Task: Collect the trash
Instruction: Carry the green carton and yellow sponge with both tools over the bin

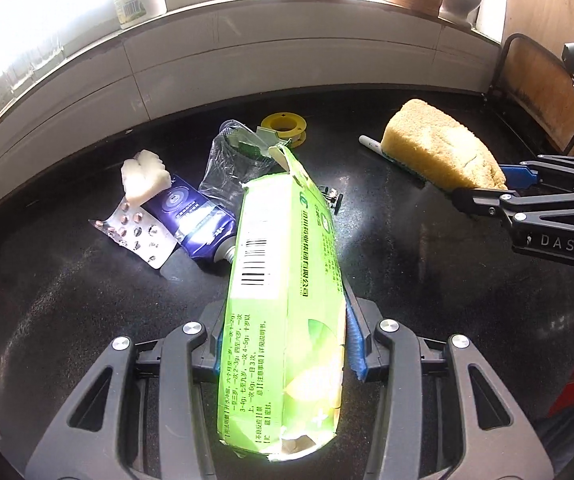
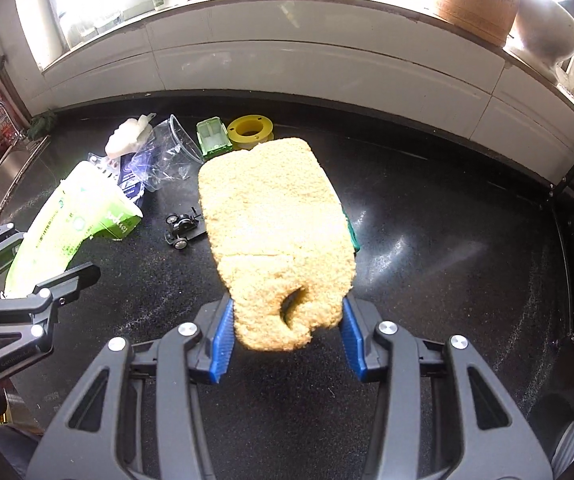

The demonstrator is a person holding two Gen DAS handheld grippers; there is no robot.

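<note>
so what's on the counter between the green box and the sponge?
In the right wrist view, a small black wheeled toy chassis sits on the counter between the green box and the sponge, apart from the box.

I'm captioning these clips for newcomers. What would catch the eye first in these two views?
Two bright things, each clamped in a gripper: the green carton in the left gripper, jutting forward over the black counter, and the yellow sponge held by the right gripper. Behind them, litter lies near the wall: a pill blister pack, a crushed clear cup and a yellow spool.
</note>
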